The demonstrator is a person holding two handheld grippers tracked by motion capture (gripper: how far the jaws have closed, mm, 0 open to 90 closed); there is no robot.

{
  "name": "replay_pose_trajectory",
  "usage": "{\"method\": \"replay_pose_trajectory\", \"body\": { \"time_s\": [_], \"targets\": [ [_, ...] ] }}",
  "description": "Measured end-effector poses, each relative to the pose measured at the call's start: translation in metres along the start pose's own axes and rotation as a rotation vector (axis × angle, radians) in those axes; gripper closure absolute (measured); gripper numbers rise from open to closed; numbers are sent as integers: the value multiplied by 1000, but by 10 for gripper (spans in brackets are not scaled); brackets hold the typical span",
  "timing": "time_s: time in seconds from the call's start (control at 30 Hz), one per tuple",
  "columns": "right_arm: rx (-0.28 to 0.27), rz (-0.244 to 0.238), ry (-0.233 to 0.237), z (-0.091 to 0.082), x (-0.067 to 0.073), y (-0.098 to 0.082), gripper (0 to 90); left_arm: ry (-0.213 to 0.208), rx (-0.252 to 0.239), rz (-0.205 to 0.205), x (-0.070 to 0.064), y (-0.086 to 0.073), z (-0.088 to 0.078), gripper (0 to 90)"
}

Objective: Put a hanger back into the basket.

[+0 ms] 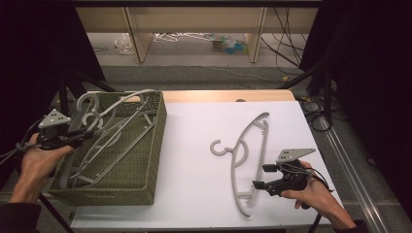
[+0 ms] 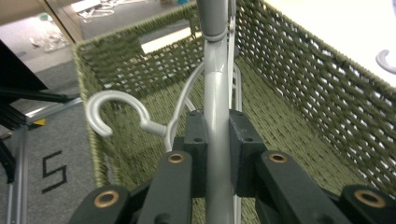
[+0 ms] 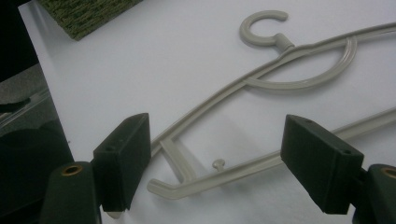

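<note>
My left gripper [image 2: 217, 154] is clamped on a grey hanger [image 2: 215, 93] over the green basket [image 1: 158, 145] — I judge I'm stowing it — while my right gripper [image 3: 229, 163], jaws wide, straddles the table hanger [image 3: 261, 74], which needs closing on next.

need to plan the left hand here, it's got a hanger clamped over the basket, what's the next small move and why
Probably lower it a little further and then open the jaws. The left gripper is shut on the grey hanger, which is already inside the green woven basket above other hangers, so release looks close. The right gripper is open beside the hanger on the table.
</note>
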State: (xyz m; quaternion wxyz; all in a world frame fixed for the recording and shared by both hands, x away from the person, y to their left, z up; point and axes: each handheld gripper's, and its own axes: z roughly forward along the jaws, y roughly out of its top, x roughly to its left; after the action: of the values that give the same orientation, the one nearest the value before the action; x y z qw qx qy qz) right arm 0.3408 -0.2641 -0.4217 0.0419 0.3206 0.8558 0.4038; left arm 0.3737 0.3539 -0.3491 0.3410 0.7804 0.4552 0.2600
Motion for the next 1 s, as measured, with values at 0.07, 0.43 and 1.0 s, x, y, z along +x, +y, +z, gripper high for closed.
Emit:
{"method": "replay_pose_trajectory", "body": {
  "time_s": [0.07, 0.43, 1.0],
  "targets": [
    [4, 6, 1, 0, 0, 0, 252, -8, -4, -32, -1, -4, 5, 794],
    [10, 2, 2, 0, 0, -1, 251, -70, 115, -28, -2, -11, 31, 792],
    [24, -3, 4, 2, -1, -2, 251, 23, 178, -126, 7, -28, 58, 722]
  ]
}}
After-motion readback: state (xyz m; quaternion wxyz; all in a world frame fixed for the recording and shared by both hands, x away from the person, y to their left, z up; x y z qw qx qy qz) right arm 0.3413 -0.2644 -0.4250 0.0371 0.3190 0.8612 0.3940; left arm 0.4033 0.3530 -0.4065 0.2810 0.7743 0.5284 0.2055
